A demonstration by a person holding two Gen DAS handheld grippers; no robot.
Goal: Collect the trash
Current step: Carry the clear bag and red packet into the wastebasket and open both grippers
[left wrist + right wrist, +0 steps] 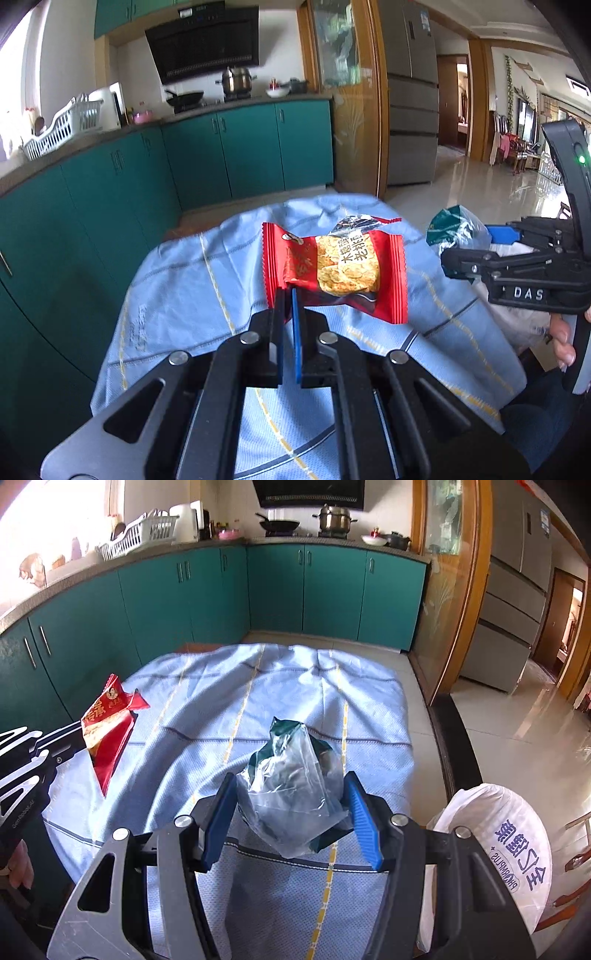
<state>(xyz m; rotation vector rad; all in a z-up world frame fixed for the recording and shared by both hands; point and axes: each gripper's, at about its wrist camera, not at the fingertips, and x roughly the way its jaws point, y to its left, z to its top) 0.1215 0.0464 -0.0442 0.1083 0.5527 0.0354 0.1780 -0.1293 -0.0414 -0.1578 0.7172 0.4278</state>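
Two wrappers (334, 271) (295, 786) gripped above tablecloth (280, 686), far edge w/ open floor (517, 746).

"DAS" on right gripper (476, 254); "PHARMPLUS" on white bag (517, 853).

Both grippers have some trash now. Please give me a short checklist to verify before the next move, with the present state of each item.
1. Left gripper is shut on the red snack wrapper: ok, it pinches the lower edge.
2. Red snack wrapper is off the blue cloth: ok, it hangs in the air.
3. Right gripper grips the clear plastic bag: cannot tell; the bag sits between the pads, but contact is not clear.
4. White trash bag is within view on the right: ok.
5. Mouth of the white trash bag is open: cannot tell.
6. No other trash on the blue cloth: ok in what shows.
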